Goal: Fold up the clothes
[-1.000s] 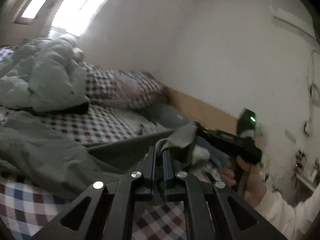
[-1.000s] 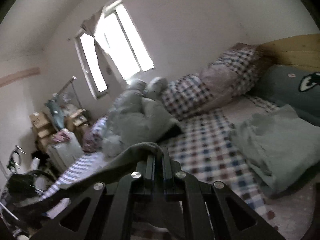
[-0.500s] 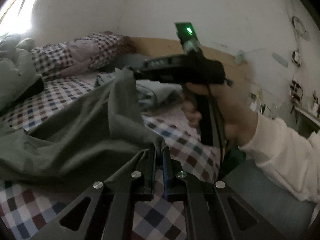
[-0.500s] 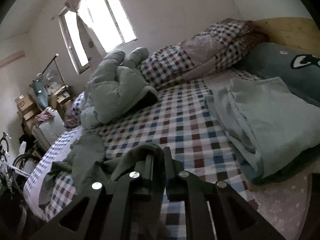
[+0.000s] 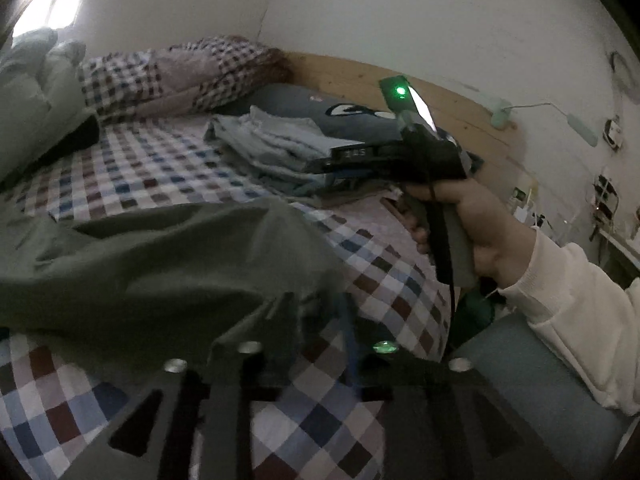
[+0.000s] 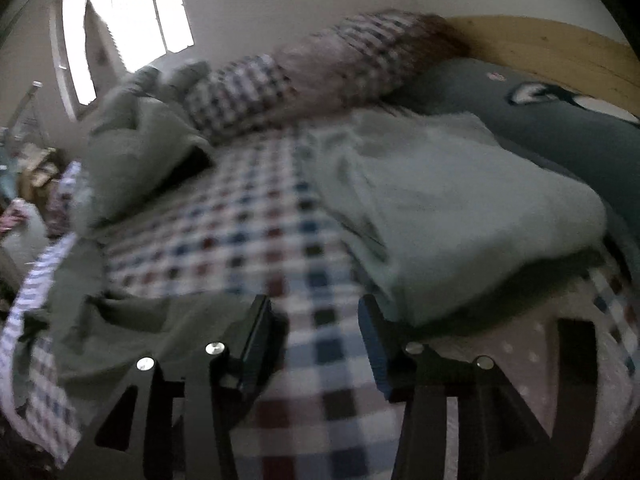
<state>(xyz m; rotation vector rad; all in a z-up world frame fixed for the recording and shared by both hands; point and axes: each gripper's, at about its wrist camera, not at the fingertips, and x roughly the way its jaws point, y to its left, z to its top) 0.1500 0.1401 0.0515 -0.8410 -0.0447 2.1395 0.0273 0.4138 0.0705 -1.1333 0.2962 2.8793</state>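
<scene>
- Left tongs (image 5: pixel 316 316): fingers apart, nothing clamped; a fold of the green garment (image 5: pixel 168 264) lies draped over the left finger.
- Right tongs (image 6: pixel 316 336): fingers wide apart and empty above the checked sheet (image 6: pixel 240 240).
- Green garment: spread limp on the sheet, directly ahead of the left tongs and to the left of the right tongs.
- Handling, as judged: light, soft, creasing cloth that sags when lifted; best pinched at an edge or corner.
- Folded pile (image 6: pixel 460 208): just ahead and right of the right tongs.
</scene>
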